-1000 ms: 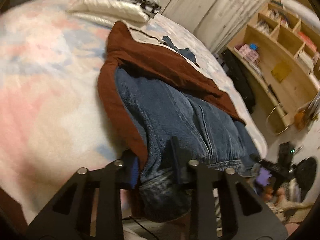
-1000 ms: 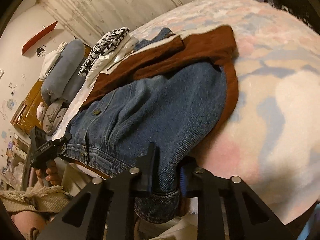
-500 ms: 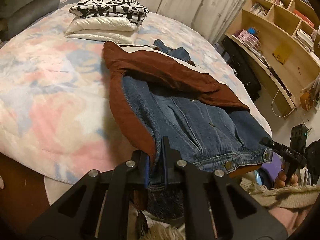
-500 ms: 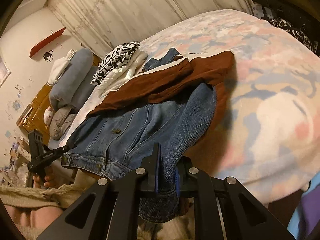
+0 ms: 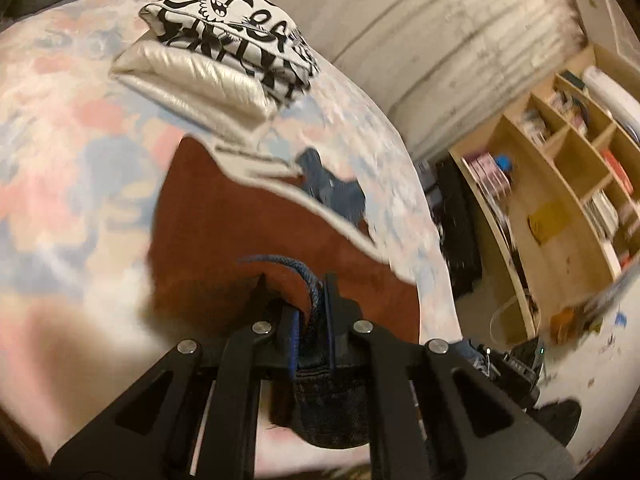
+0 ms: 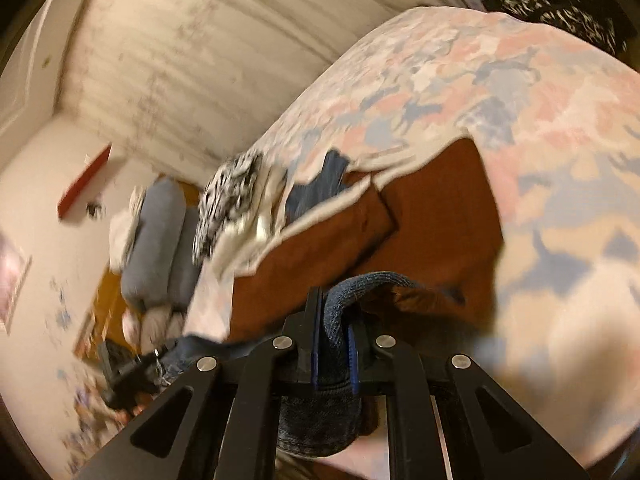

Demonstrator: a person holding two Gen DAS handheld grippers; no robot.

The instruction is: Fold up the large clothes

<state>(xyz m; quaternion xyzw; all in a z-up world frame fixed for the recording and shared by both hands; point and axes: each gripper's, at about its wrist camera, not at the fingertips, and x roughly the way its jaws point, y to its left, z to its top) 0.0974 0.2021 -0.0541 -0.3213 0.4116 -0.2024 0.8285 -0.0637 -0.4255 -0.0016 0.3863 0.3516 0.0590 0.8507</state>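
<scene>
The left gripper (image 5: 308,300) and the right gripper (image 6: 334,320) each stand clamped on a thick hem of the blue denim jacket with rust-brown lining (image 5: 312,292). The left jaws closed further on that hem within the last second and have since held steady; the right jaws likewise narrowed onto their hem.

Change since the earlier frames: a second ago the jacket lay spread on the pastel pink-and-blue patterned bed cover (image 5: 60,168) with its denim face up. Now both wrist views show the rust-brown lining facing the cameras, with only a rolled denim edge rising between each pair of jaws. The bottom hem is lifted off the bed and carried forward, toward the collar end, where a small patch of denim (image 5: 332,188) still lies flat. Both views are motion-blurred.

Judgement: the bottom-to-top fold is under way and not yet laid down. The next move calls for lowering both hems evenly onto the upper part of the jacket before release.

The folded stack of a black-and-white printed garment on a cream quilted one (image 5: 224,56) sits beyond the jacket, apart from it.
</scene>
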